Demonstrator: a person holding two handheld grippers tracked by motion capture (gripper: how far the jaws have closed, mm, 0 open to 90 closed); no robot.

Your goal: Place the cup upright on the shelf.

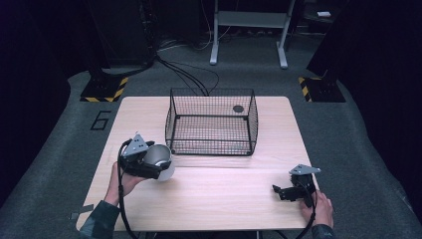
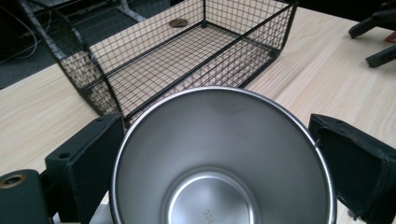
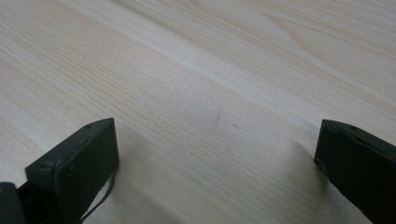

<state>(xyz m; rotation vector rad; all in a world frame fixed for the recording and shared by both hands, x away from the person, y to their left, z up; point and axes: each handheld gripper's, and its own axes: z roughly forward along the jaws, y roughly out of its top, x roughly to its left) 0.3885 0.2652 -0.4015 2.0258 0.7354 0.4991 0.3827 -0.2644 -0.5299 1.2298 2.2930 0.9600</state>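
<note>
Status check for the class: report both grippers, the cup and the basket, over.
Left gripper shut on cup. Right gripper open over bare table. Basket empty, path clear.

floor: grey carpet [image 1: 348, 124] | walls: dark | white desk frame [image 1: 249, 30] at back | hazard-striped bases [image 1: 104, 89]

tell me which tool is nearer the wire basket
Left. The left tool, gripping a steel cup, sits just off the wire basket's near left corner. The right tool is open over bare table, well back toward the near right edge.
</note>
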